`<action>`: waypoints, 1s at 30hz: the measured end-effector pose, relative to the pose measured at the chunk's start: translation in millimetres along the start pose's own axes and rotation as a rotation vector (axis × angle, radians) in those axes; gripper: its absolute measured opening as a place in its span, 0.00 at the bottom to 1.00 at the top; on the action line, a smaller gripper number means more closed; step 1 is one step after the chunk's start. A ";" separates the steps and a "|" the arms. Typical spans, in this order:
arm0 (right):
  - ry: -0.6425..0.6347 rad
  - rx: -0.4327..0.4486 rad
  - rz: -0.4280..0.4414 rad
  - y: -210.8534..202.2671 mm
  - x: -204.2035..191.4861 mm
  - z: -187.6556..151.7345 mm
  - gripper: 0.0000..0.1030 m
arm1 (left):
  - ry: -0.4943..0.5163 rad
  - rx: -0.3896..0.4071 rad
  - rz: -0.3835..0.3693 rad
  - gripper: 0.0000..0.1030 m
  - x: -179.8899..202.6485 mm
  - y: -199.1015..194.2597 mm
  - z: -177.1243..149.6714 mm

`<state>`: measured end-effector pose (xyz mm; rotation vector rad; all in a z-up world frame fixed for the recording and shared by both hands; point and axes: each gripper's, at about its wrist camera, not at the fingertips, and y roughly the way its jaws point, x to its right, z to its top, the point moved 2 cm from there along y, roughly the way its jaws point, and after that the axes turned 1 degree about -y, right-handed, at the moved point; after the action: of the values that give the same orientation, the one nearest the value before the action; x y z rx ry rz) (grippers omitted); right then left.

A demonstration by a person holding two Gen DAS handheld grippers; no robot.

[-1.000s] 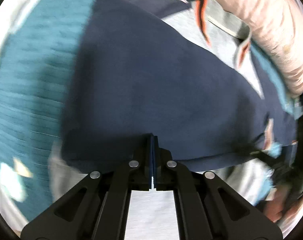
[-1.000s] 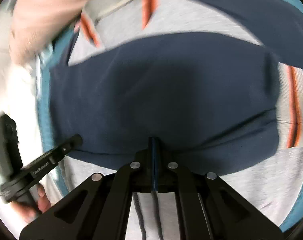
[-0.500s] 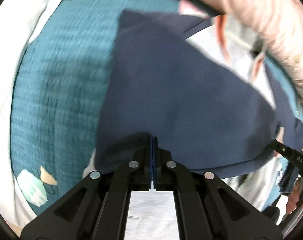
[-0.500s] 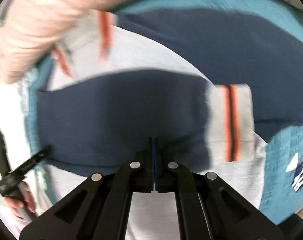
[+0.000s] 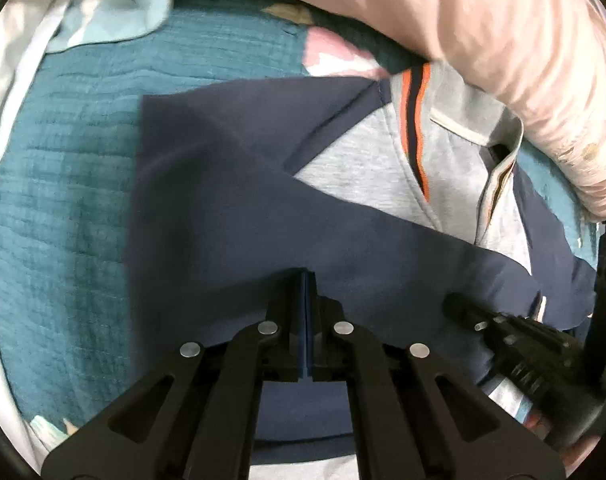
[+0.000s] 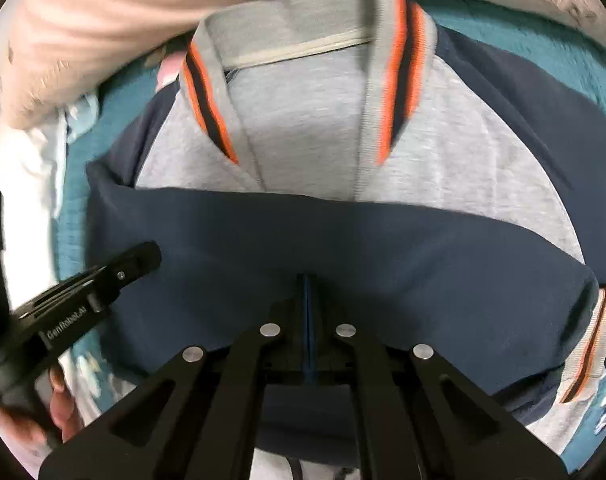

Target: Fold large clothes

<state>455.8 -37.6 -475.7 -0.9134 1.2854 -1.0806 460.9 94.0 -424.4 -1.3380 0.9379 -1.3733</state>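
A grey jacket (image 6: 303,128) with navy sleeves and orange-and-navy striped collar and cuffs lies on a teal bedspread (image 5: 63,184). A navy sleeve (image 6: 343,248) is laid across its chest. My left gripper (image 5: 306,280) is shut on the navy sleeve cloth (image 5: 223,208) near the jacket's left edge. My right gripper (image 6: 307,284) is shut on the same sleeve, nearer the striped cuff (image 6: 591,344). Each gripper shows in the other's view: the right one (image 5: 503,332) at the lower right, the left one (image 6: 103,280) at the left.
A pink quilt (image 5: 483,48) lies bunched along the far side, just behind the collar (image 6: 399,80). White sheet (image 5: 11,64) borders the bedspread on the left. A hand (image 6: 59,404) holds the left gripper's handle.
Both grippers have carried the navy sleeve farther over the jacket toward the collar. The collar and grey chest now show in full, and the cuff sits at the right.
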 end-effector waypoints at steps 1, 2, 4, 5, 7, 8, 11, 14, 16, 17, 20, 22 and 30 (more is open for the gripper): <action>0.008 0.014 -0.024 -8.1 7.8 -0.3 0.00 | 0.007 0.009 0.014 0.00 -3.7 -3.1 -0.6; 0.012 0.014 -0.030 -13.6 13.9 -1.2 0.00 | 0.007 0.018 0.019 0.00 -9.1 -6.5 -2.0; 0.014 0.013 -0.054 -21.0 24.2 -3.6 0.00 | 0.001 0.023 0.023 0.00 -18.2 -9.9 -6.6; 0.011 0.026 -0.106 -26.7 33.8 -4.9 0.00 | -0.007 0.026 0.023 0.00 -23.6 -11.8 -10.4; 0.046 0.042 -0.195 -34.2 62.0 -6.4 0.00 | -0.008 0.029 0.024 0.00 -33.6 -14.0 -7.3; 0.069 0.036 -0.203 -33.5 72.1 -6.9 0.00 | -0.008 0.029 0.022 0.00 -39.1 -10.3 -12.4; 0.163 0.012 -0.112 -20.2 102.2 -5.7 0.00 | -0.043 0.019 0.021 0.00 -43.9 -1.6 -10.8; 0.147 0.021 -0.143 -23.3 100.7 -5.1 0.00 | -0.063 0.008 0.016 0.00 -45.7 -3.1 -11.7; 0.123 0.051 -0.129 -31.9 93.8 -9.4 0.00 | -0.055 0.012 0.041 0.00 -39.9 -10.9 -12.6; 0.122 0.061 -0.077 -38.5 93.2 -13.8 0.00 | -0.036 0.021 0.062 0.00 -35.7 -18.6 -14.3; 0.153 0.119 0.004 -69.0 109.2 -29.6 0.00 | 0.001 0.041 0.056 0.00 -29.3 -40.3 -21.2; 0.163 0.152 -0.007 -88.2 124.4 -39.6 0.01 | 0.017 0.055 0.021 0.00 -9.0 -52.0 -32.0; 0.308 0.254 -0.078 -166.0 241.4 -94.0 0.26 | 0.112 0.045 -0.094 0.01 108.6 -54.1 -72.3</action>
<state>337.9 -309.0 -391.4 -0.6259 1.3294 -1.4514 390.1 -5.0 -352.6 -1.2959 0.9231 -1.5458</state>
